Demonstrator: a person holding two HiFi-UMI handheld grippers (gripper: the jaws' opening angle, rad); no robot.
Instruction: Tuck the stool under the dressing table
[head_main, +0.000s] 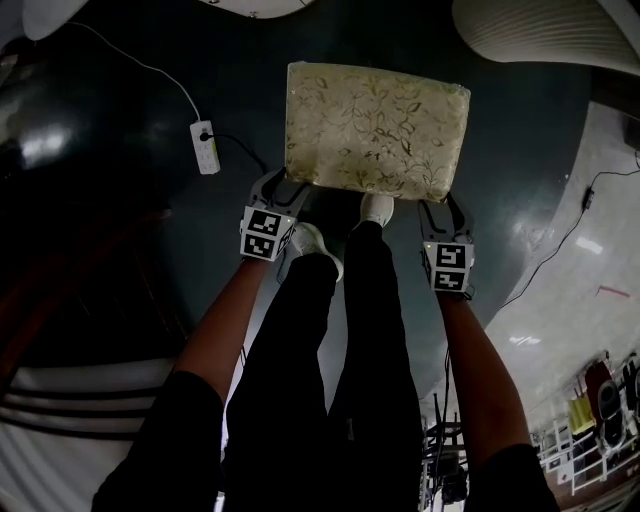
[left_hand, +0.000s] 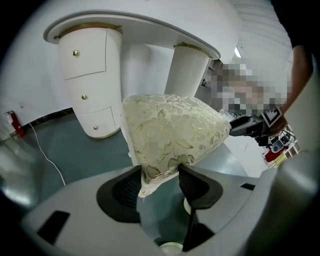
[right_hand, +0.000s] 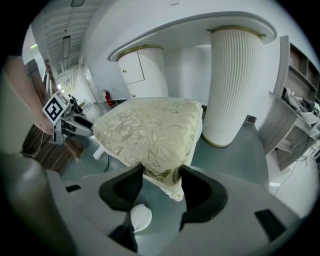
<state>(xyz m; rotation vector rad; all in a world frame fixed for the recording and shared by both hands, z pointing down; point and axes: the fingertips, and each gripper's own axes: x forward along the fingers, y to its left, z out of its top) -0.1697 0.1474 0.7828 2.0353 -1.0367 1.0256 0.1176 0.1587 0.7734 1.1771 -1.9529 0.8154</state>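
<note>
One rectangular stool (head_main: 375, 130), its plump cushion covered in cream brocade with shiny gold leaves, sits at 12 o'clock from the person's two white shoes (head_main: 377, 208), over glossy dark-teal floor (head_main: 520, 150). The left gripper (left_hand: 160, 172) and the right gripper (right_hand: 162, 172) each clench one near cushion corner in black ribbed jaws. Beyond, at 12 o'clock, the white dressing table (left_hand: 90, 75) shows two round pedestals and three gold knobs.

Head view: steeply down from above the stool (head_main: 376, 128). Gripper views: low, close at opposite near corners, facing the dressing table (right_hand: 234, 85). Shared by all three: the stool.
</note>
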